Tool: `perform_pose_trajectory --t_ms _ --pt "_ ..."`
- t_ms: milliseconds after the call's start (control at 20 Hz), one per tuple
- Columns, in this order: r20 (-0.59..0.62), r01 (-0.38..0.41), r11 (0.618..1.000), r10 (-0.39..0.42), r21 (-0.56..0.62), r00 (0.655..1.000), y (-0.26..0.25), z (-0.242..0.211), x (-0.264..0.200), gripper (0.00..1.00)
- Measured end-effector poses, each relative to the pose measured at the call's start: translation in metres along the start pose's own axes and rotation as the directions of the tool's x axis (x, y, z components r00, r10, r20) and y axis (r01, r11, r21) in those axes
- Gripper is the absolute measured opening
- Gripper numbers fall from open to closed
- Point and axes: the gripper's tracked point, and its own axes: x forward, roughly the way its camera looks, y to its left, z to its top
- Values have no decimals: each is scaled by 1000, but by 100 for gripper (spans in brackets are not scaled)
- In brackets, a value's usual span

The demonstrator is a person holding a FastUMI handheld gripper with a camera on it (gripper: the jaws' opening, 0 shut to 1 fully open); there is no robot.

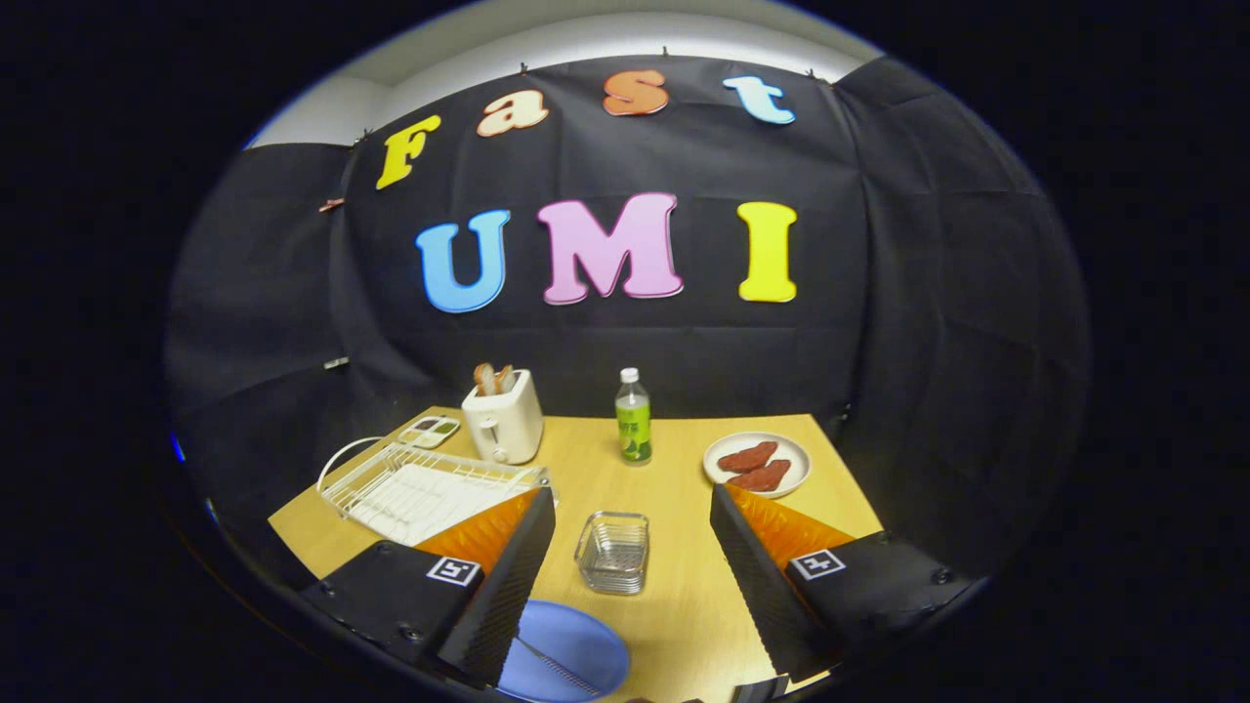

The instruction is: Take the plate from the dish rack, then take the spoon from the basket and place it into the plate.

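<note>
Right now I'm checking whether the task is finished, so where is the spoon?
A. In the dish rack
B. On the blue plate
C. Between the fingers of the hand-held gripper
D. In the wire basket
B: the spoon lies on the blue plate between the fingers of the open hand-held gripper; the wire basket just ahead holds nothing.
</note>
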Motion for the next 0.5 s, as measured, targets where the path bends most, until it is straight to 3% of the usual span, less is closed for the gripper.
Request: perform_pose_trajectory --t_ms 300,500 --pt "89 125 992 -122 -34 989 -13 21 -40 98" --pt "103 150 989 -150 10 983 0 24 -47 98"
